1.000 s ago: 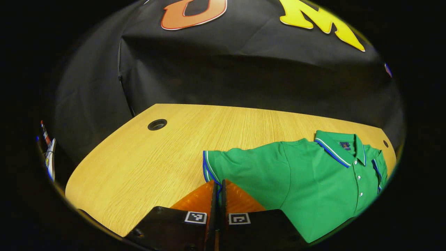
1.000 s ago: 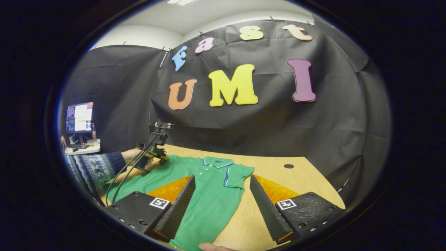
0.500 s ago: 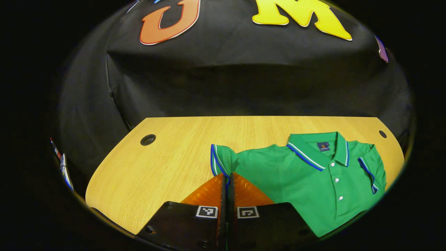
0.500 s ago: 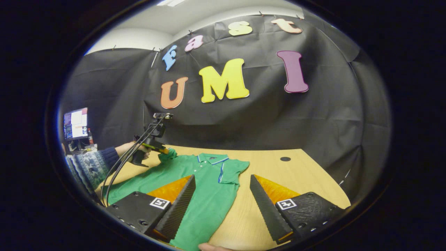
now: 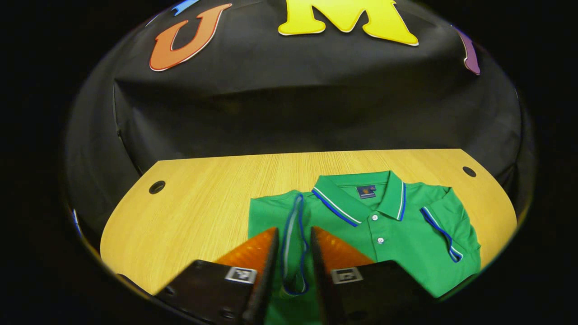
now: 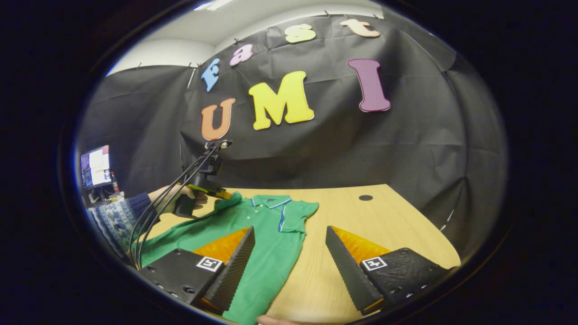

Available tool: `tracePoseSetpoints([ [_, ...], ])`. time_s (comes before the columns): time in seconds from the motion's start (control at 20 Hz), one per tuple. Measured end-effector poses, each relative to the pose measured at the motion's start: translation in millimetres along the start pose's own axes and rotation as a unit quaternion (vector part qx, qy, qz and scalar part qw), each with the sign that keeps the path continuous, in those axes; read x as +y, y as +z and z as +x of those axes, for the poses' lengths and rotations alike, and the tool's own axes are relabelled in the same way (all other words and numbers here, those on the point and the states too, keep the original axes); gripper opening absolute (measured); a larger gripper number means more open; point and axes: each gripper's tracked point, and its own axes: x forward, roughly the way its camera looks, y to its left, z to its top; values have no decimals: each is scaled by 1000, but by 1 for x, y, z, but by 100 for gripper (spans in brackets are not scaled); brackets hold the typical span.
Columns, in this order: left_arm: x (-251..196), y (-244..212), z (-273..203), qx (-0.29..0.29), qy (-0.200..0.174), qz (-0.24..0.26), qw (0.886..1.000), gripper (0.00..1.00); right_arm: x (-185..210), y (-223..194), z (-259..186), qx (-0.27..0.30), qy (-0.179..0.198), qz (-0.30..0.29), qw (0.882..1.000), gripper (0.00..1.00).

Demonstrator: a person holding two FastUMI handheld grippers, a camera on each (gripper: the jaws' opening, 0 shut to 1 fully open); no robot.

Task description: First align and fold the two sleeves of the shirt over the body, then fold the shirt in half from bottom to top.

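A green polo shirt [image 5: 397,234] with blue-and-white trim lies face up on the wooden table [image 5: 203,212], collar toward the wall. Its one sleeve [image 5: 271,212] is folded onto the body, and the blue-edged cuff [image 5: 289,253] lies in the gap of my left gripper [image 5: 294,230], whose fingers stand slightly apart, open. The other sleeve [image 5: 445,225] lies spread out flat. In the right gripper view, my right gripper [image 6: 289,228] hovers wide open over the shirt [image 6: 266,243] near its lower half. The left gripper [image 6: 226,195] shows by the shirt's far shoulder.
A person's hand [image 6: 180,194] with a patterned sleeve [image 6: 117,219] holds the left gripper, cables trailing. Round cable holes [image 5: 156,187] [image 5: 469,171] sit near the table's back corners. A monitor [image 6: 95,164] stands far left, beyond the table. A fingertip [image 6: 275,320] shows at the bottom edge.
My left gripper carried the sleeve over onto the shirt's body, then its fingers parted and the cuff now lies loose between them. The right gripper stayed open and barely moved.
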Motion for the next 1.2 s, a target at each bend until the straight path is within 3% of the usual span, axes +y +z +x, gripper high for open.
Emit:
tracePoseSetpoints([
  [0.05, -6, 2, -5, -4, -8, -8, 1000, 78, 0, -1, -1, 1, 0, 1, 1000, 96],
  [0.1, -8, 1, -10, -9, -11, -16, 1000, 97, 0, -2, -2, 0, -1, 1, 1000, 96],
  [0.15, -7, 1, -16, -13, -11, -20, 1000, 100, 0, -1, -4, 0, -4, -1, 1000, 96],
  [0.25, -2, 2, -33, -25, -4, -26, 999, 100, 2, 2, -3, -4, -5, -3, 1000, 91],
  [0.3, 1, 3, -45, -33, -3, -30, 999, 100, 6, 5, -7, -7, -4, -3, 1000, 96],
  [0.5, 20, 1, -101, -63, 9, -42, 997, 100, 22, 18, -35, -27, -9, -13, 1000, 96],
  [0.6, 26, -7, -135, -75, 5, -44, 996, 100, 31, 23, -46, -37, -10, -28, 999, 92],
  [0.8, 39, -23, -204, -107, -12, -29, 994, 100, 48, 28, -66, -52, -15, -26, 998, 96],
  [0.85, 47, -27, -218, -117, -9, -25, 993, 100, 54, 27, -71, -52, -16, -22, 998, 92],
  [0.9, 49, -35, -230, -127, -11, -22, 992, 100, 58, 25, -75, -53, -19, -27, 998, 96],
  [1.15, 65, -104, -266, -121, -5, -16, 993, 100, 64, 19, -89, -65, -48, -53, 995, 96],
  [1.2, 69, -118, -269, -115, 1, -9, 993, 100, 63, 16, -90, -64, -54, -47, 995, 92],
])
